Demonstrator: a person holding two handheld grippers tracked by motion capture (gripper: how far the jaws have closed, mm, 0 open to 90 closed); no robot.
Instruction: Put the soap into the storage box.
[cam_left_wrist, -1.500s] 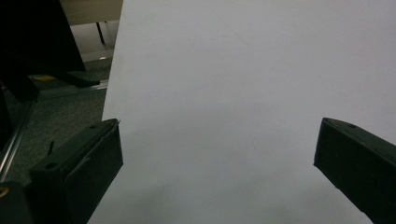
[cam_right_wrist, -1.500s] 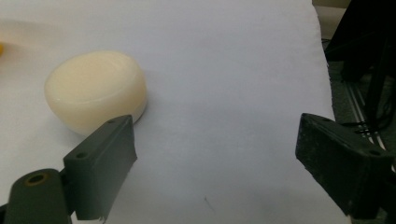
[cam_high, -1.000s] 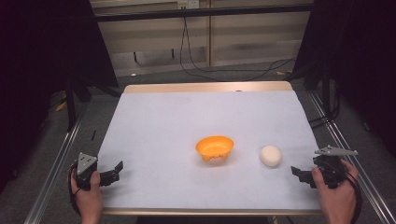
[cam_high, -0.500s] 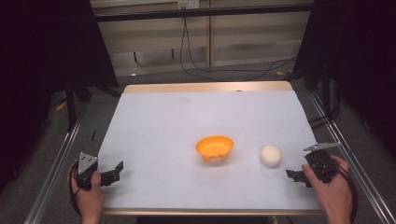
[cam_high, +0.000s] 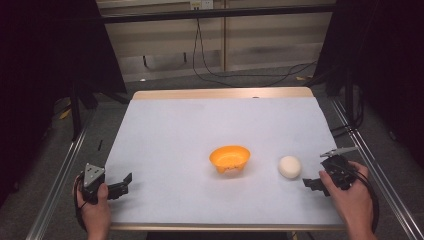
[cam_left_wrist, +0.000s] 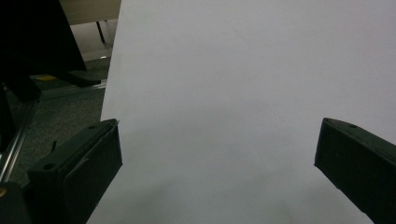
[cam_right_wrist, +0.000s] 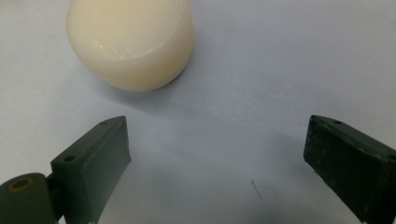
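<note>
Both grippers are spread wide, empty; right gripper (cam_high: 314, 183) could nudge that round cream-white plastic lump (cam_right_wrist: 130, 42) rolling off-centre.

Dim room, table (cam_high: 165, 130) lit from above, soft shadows, bg dark, pics slightly grainy

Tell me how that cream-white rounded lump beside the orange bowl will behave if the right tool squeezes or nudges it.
The cream-white rounded lump looks smooth and faintly glossy, so it may slip between the pads. Its curved sides with a flatter face suggest it could roll if nudged sideways. It keeps a firm, even shape on the white table sheet, so it is probably stiff rather than floppy.
</note>
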